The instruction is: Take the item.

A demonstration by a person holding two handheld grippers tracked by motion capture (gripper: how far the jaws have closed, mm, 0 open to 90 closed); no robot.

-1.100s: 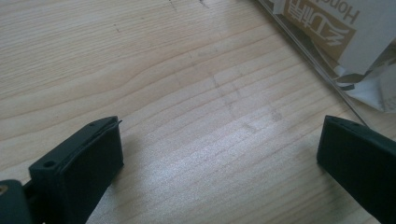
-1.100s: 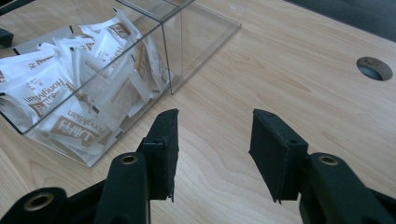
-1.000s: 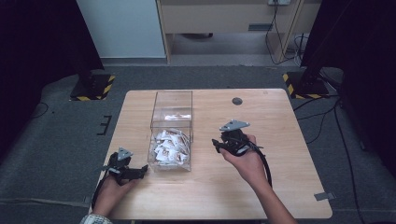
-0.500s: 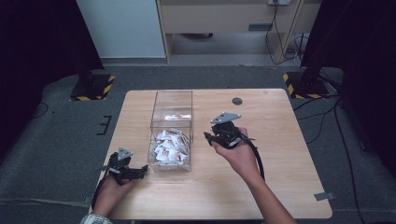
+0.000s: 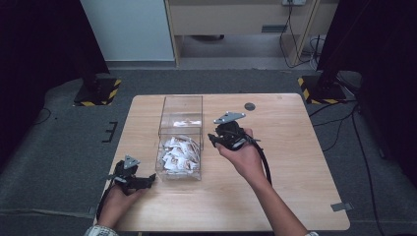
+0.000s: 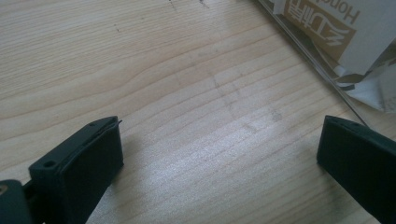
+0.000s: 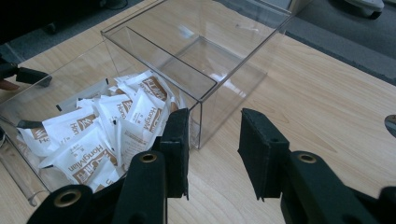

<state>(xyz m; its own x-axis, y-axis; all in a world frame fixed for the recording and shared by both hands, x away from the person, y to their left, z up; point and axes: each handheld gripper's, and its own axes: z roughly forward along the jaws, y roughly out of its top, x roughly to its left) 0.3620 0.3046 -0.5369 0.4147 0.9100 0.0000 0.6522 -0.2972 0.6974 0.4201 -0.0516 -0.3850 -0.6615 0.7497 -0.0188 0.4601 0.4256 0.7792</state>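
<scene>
A clear plastic box (image 5: 181,109) with two compartments stands on the wooden table (image 5: 295,147). Its near compartment holds several white sachets (image 5: 179,155) and its far one is bare. My left gripper (image 5: 150,181) rests on the table left of the box's near corner, jaws wide open over bare wood (image 6: 219,158), with the box wall (image 6: 308,51) at the upper right. My right gripper (image 5: 212,139) hovers just right of the box. In the right gripper view (image 7: 215,154) its jaws have just been closing. They stand partly apart with nothing between them, beside the sachets (image 7: 93,130).
A small dark disc (image 5: 250,106) lies on the table near the far edge. The right gripper's cable (image 5: 264,162) trails back along the forearm. Black-and-yellow stand feet (image 5: 319,88) sit on the floor beyond the table.
My right gripper has moved left toward the box and risen slightly. The left gripper has stayed where it was.
</scene>
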